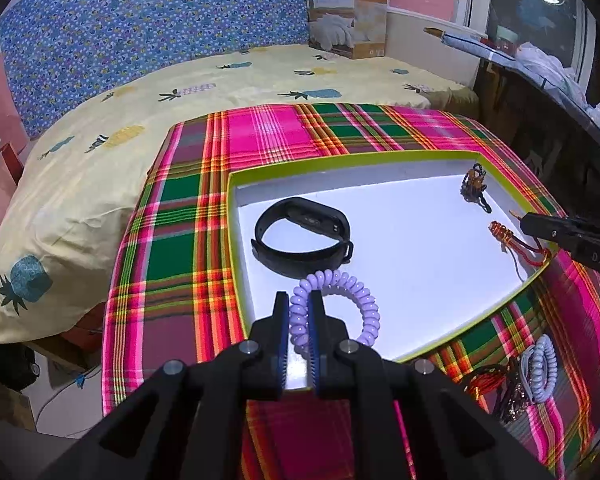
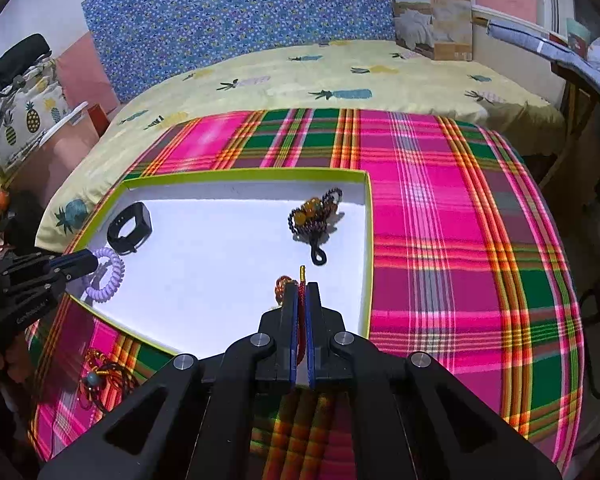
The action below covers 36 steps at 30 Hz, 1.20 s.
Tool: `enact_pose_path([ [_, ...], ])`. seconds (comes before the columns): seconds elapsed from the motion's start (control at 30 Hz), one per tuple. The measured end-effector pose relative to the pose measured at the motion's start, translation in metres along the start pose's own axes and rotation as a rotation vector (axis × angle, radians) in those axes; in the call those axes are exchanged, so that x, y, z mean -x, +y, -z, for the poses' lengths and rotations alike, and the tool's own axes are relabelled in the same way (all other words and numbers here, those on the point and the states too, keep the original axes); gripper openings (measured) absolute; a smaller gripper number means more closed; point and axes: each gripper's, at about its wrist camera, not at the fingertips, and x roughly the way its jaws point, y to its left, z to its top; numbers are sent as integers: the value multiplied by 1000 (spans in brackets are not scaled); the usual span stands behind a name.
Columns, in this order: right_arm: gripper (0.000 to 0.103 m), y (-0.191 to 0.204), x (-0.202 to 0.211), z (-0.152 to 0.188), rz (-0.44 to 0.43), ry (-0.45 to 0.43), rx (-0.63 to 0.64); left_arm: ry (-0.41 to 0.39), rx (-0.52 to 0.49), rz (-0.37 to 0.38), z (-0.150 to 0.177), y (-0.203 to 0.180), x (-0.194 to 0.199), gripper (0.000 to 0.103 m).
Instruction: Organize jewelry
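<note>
A shallow white box with a lime rim lies on a plaid cloth. My left gripper is shut on a lilac spiral bracelet over the box's near left corner. My right gripper is shut on a red and orange cord bracelet at the box's right side. A black wristband and a dark beaded piece with amber beads lie inside the box.
More jewelry sits on the plaid cloth in front of the box: a pale spiral bracelet and orange cord pieces. A bed with a pineapple sheet lies behind, with a cardboard package on it.
</note>
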Motion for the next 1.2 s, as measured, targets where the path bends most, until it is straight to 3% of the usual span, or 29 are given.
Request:
enact_pose_path([
  [0.23, 5, -3, -7, 6, -1, 35, -19, -5, -1, 3, 0, -1, 1, 11],
  [0.43, 31, 3, -1, 7, -8, 23, -2, -9, 5, 9, 2, -1, 4, 11],
  [0.87, 32, 17, 55, 26, 5, -77, -5, -90, 28, -8, 19, 1, 54, 11],
  [1.2, 32, 38, 98, 74, -11, -98, -23, -116, 9, 21, 54, -11, 97, 11],
])
